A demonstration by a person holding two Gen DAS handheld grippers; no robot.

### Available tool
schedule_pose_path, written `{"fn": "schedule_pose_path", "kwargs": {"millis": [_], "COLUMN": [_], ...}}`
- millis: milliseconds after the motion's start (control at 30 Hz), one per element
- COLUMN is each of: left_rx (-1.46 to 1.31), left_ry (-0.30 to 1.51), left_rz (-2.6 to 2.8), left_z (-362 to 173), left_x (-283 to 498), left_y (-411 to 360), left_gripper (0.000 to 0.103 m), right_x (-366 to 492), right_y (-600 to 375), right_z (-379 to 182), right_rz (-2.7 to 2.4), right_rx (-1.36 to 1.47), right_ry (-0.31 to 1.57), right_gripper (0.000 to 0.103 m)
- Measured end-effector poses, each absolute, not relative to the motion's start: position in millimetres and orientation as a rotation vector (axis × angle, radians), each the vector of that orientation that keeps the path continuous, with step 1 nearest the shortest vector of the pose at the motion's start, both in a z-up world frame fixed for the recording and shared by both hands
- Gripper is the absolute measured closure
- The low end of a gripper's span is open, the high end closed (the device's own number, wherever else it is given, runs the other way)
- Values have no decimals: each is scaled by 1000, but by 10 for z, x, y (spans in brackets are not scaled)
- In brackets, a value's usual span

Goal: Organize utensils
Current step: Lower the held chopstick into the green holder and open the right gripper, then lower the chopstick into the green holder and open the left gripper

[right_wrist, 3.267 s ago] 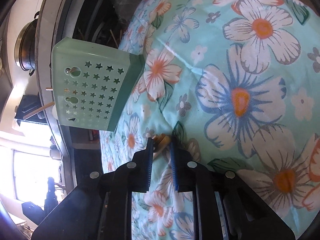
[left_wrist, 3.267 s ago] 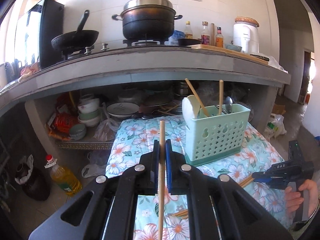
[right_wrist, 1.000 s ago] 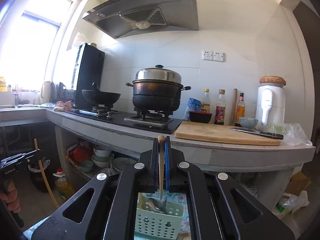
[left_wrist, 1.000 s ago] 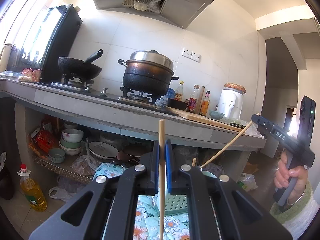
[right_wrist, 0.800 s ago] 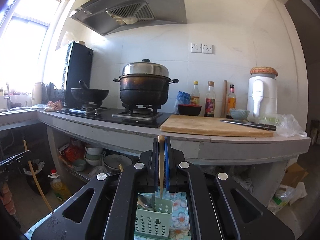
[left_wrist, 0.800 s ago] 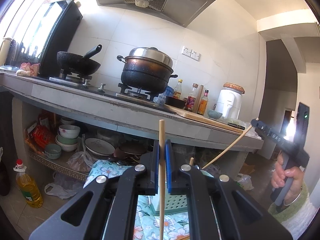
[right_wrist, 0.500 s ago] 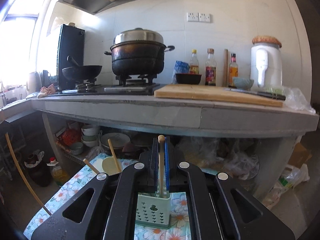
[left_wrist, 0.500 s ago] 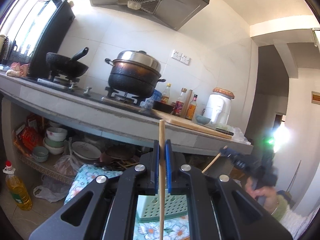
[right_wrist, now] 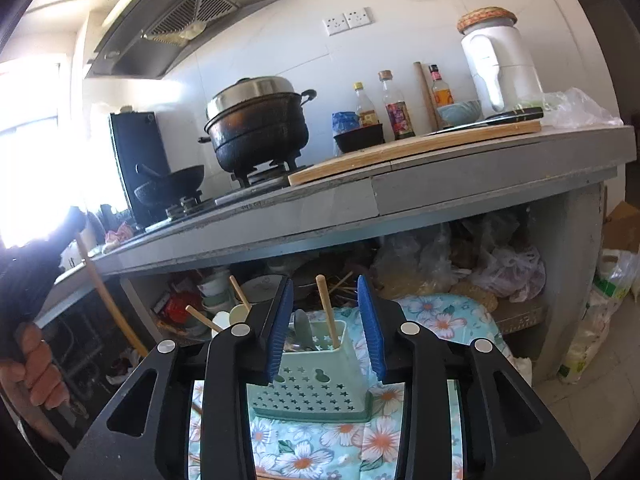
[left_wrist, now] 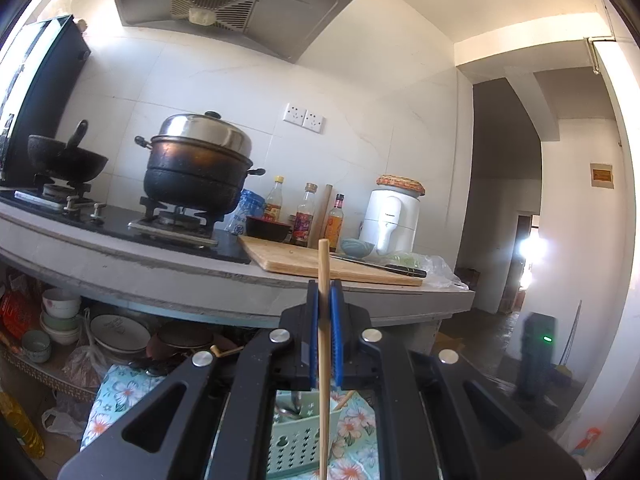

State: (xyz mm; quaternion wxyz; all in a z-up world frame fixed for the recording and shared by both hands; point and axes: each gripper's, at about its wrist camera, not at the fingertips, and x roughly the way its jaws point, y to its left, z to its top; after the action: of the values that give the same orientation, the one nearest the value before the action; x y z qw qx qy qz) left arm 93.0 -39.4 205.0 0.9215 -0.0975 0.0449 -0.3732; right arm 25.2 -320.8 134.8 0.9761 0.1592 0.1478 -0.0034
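1. Two hand-held grippers. The left hand-held gripper (left_wrist: 325, 334) pinches one upright wooden chopstick (left_wrist: 323, 320) between its blue ribbed pads.
2. The right hand-held gripper (right_wrist: 326, 322) has its jaws opening, the pads spread and touching nothing.
3. Just ahead of and below the right one stands one mint plastic caddy (right_wrist: 312, 386), rectangular, punched with star holes, on a floral cloth (right_wrist: 436, 320).
4. One round wooden stick (right_wrist: 326, 312) leans in the caddy's near compartment, framed between the right pads; two more sticks (right_wrist: 239, 293) poke up further left.
5. Beyond, a grey worktop (right_wrist: 440, 192) carries one black lidded pot (right_wrist: 260, 128), one wooden board (right_wrist: 420, 146) and three bottles (right_wrist: 394, 106).
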Motion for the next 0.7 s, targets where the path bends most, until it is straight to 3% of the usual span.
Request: {"fn": "schedule_pose_path", "kwargs": {"millis": [433,700], "left_rx": [-136,-28], "left_ry": [-5,46], "left_rz": [-599,-519], "left_z": [2101,1738], "left_x": [1463,1943], "left_y": [-1389,-1926], "left_gripper": [98,98], "right_x": [-360,-357], "right_y": [-3385,-3478], "right_z": [858,654], "right_rz": [18,39], "right_rx": [513,581], "right_ry": [343,372], "right_gripper": [65,65]}}
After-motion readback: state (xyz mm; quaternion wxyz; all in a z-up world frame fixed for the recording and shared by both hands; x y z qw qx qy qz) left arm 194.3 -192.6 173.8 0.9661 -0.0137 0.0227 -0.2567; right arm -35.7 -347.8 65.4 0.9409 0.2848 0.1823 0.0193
